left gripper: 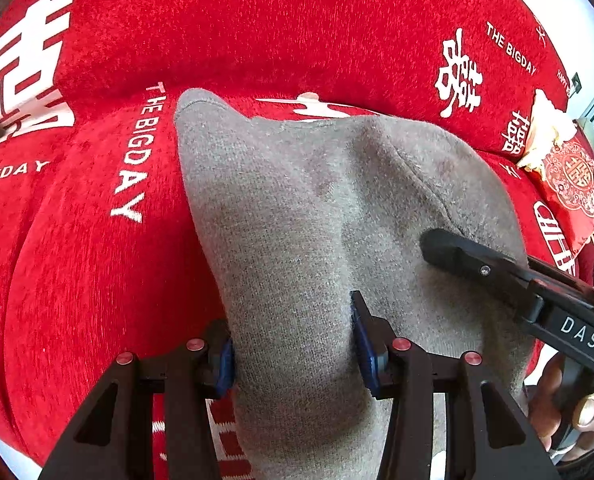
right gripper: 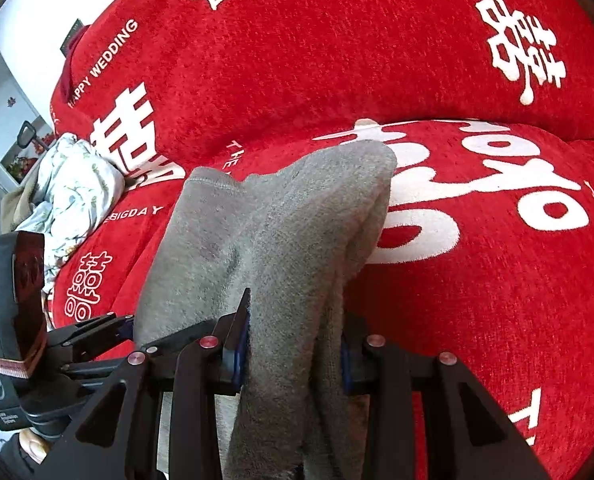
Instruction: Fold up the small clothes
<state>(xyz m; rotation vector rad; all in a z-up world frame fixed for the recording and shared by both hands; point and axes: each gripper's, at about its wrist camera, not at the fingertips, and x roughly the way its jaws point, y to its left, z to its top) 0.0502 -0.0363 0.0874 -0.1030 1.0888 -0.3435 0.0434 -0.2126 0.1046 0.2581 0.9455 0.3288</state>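
between both grippers hangs a grey knit garment (left gripper: 317, 208), lifted off the red sofa cover (left gripper: 97, 280), its far end draped toward the cushion crease. left gripper (left gripper: 293, 344) is clenched on the near edge, blue pads pressed into the cloth on both sides. right gripper (right gripper: 295, 344) is likewise clamped on a thicker bunch of the same cloth, layers doubled between its pads. in the left wrist view the right gripper's fingers (left gripper: 457, 252) come in from the right and lie on the cloth, so the two grips sit just beside each other along the near edge, left grip on the left, right grip on the right. long axis of the garment runs away from both grippers toward the sofa back; free end is the far one. judgement: next move likely lays the far end down and carries the held edge forward over it, both hands level. floral cloth (right gripper: 73, 184) lies off to the left, well apart.
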